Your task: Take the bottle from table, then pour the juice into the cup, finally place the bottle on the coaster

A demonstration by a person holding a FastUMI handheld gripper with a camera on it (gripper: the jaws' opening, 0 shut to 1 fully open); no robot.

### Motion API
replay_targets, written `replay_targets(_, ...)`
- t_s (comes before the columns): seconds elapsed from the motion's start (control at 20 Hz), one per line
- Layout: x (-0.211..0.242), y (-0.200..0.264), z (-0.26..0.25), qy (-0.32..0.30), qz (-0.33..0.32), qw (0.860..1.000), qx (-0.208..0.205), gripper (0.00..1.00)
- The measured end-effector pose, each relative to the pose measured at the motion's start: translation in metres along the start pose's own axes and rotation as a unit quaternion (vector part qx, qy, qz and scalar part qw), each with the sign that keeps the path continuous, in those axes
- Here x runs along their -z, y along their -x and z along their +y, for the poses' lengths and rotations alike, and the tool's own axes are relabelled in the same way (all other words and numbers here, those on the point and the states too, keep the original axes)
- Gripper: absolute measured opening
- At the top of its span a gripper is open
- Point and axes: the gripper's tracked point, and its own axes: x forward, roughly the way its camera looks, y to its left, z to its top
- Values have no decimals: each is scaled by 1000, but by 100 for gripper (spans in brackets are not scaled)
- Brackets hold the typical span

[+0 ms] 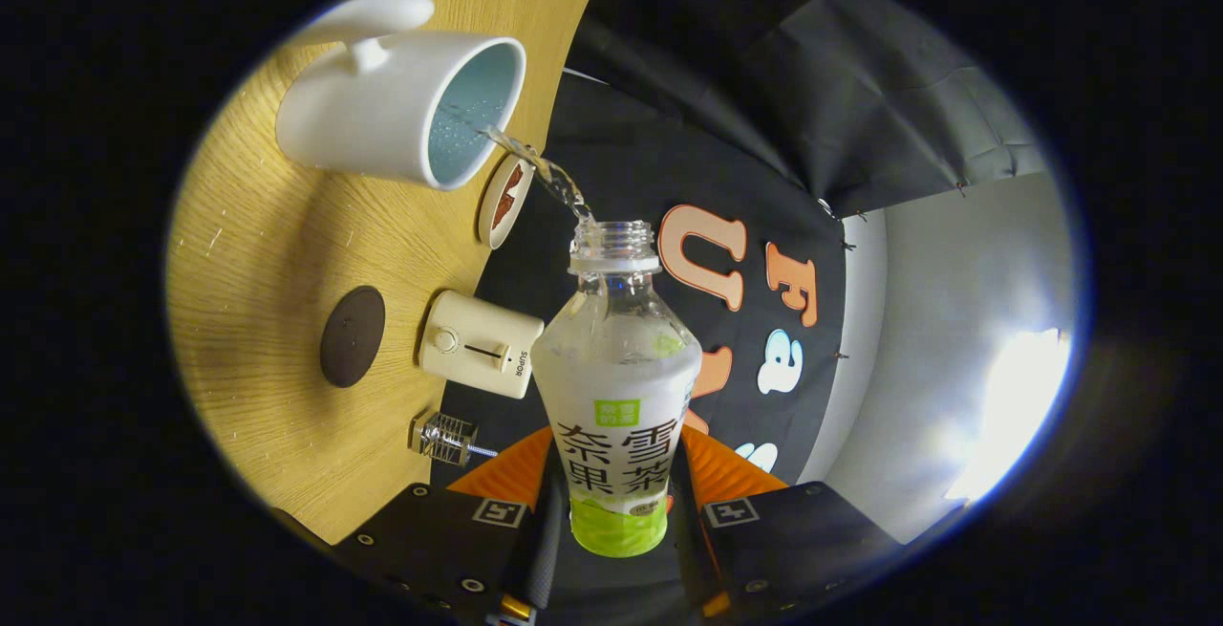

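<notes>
My gripper (618, 502) is shut on a clear bottle (616, 387) with a white and green label, both fingers pressing its sides. The view is rolled, so the bottle is tipped over. Its open neck points toward a white cup (401, 110) with a handle and a pale blue inside. A thin stream of clear liquid (540, 172) runs from the bottle's mouth into the cup's rim. A dark round coaster (352, 335) lies on the wooden table (258, 253), short of the cup and to the side of the bottle.
A cream box-shaped appliance (481, 344) with a knob stands beside the coaster. A small clear faceted thing (444, 438) sits near the fingers. A small round dish (504, 200) with a red pattern lies by the cup. Black cloth and a pale wall lie beyond.
</notes>
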Motion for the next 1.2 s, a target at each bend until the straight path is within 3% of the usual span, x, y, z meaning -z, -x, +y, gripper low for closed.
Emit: replay_targets(1.2, -10, 0, -9, 64, -51, 996, 18, 52)
